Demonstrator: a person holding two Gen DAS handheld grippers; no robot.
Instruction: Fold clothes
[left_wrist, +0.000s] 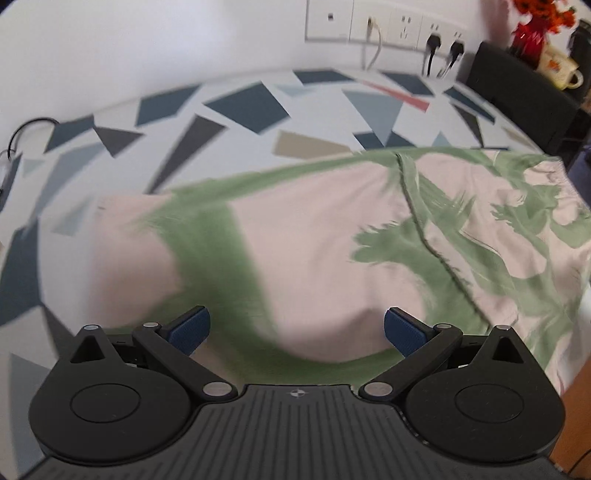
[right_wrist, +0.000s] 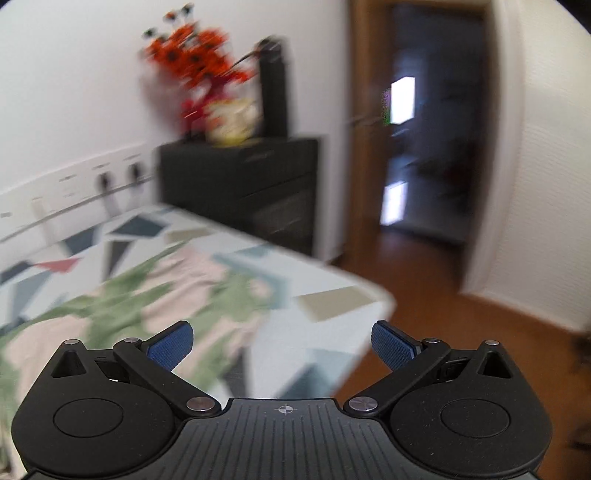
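Observation:
A pale pink garment with a green leaf print (left_wrist: 314, 240) lies spread on the patterned bed cover (left_wrist: 240, 107). A dark seam runs down its right half. My left gripper (left_wrist: 297, 330) hovers open just above the garment's near part, with nothing between its blue pads. In the right wrist view the same garment (right_wrist: 147, 295) lies to the left, blurred by motion. My right gripper (right_wrist: 282, 345) is open and empty, over the bed's near right corner, right of the garment.
A black cabinet (right_wrist: 251, 184) stands beyond the bed, with orange flowers (right_wrist: 195, 62), a cup and a dark bottle on top. Wall sockets with plugged cables (left_wrist: 439, 40) run behind the bed. Wooden floor (right_wrist: 424, 295) and an open doorway lie to the right.

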